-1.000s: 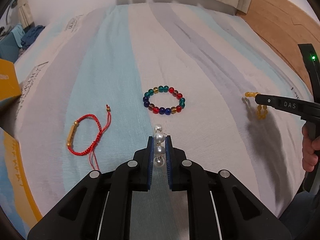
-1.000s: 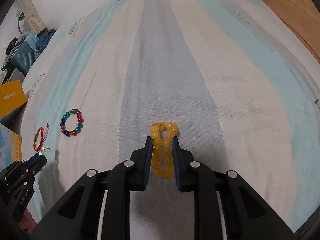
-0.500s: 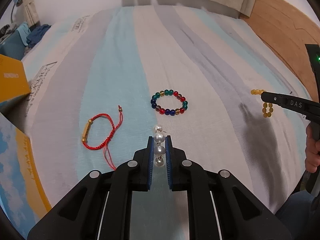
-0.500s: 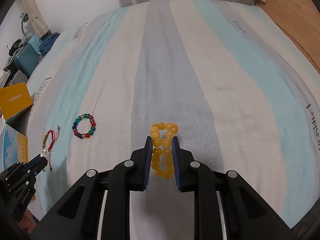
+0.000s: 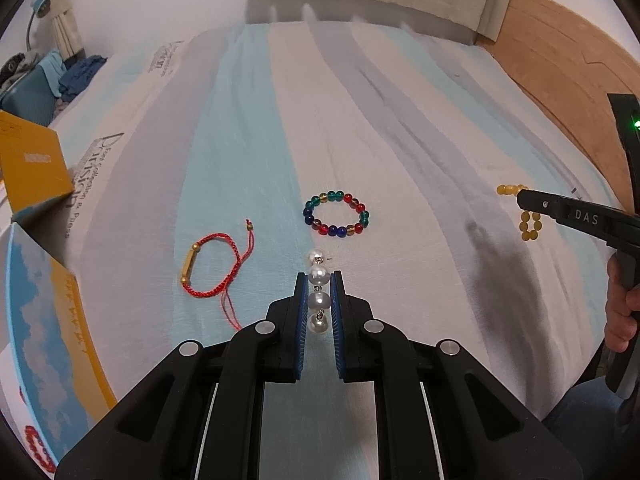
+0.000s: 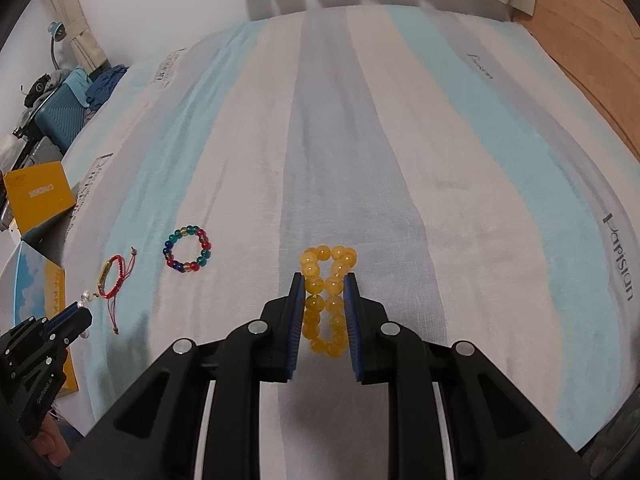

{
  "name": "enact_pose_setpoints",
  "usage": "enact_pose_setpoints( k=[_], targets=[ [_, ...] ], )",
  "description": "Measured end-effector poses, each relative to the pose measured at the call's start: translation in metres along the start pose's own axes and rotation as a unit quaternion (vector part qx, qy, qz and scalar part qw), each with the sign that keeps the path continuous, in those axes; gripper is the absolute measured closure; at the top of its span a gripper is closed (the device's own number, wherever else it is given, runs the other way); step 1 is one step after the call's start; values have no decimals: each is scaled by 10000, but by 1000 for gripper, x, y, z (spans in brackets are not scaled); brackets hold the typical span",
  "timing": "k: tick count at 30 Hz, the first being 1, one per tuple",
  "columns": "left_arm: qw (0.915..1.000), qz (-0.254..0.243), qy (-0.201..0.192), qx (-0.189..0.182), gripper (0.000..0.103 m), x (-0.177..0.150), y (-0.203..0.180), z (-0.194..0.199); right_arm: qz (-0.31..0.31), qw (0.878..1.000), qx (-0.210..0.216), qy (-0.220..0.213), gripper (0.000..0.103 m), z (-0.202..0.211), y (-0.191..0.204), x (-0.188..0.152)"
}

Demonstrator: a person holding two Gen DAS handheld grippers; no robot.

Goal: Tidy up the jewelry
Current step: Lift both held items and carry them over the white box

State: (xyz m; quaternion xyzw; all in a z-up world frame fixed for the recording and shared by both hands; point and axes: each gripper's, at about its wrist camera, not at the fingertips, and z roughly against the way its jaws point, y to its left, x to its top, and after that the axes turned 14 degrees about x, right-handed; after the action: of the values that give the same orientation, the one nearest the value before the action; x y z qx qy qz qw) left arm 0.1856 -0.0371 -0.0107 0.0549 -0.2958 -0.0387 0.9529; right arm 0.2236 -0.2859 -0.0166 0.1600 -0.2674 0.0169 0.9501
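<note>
Hanging above the bed [image 6: 400, 120], a limp, light pearl strand [image 5: 319, 292] sits pinched mid-length in the closed left claw [image 5: 319, 280], while the right claw [image 6: 325, 280] clamps a slippery, flattened amber bracelet [image 6: 326, 300].

Two wrist cameras look steeply down over a striped bed [image 5: 248, 128], each along its own fingers toward the bed's far edge.

The left view sits close above the bed's near left part; the right view hangs over the middle. Both share the multicoloured bead bracelet [image 5: 337, 213] [image 6: 187, 249], red cord bracelet [image 5: 212, 264] [image 6: 112, 278] and yellow box [image 5: 32, 168] [image 6: 40, 194]; each catches the other gripper at its side.
</note>
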Motion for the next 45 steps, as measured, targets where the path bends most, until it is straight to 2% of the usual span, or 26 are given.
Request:
enact_pose_setpoints(
  k=[22, 45],
  targets=[
    [9988, 359, -136, 310, 93, -7, 58, 53, 419, 9989, 163, -130, 84, 29, 72, -1],
    [9928, 967, -221, 669, 93, -42, 155, 107, 1148, 9924, 428, -83, 85, 38, 186, -22]
  ],
)
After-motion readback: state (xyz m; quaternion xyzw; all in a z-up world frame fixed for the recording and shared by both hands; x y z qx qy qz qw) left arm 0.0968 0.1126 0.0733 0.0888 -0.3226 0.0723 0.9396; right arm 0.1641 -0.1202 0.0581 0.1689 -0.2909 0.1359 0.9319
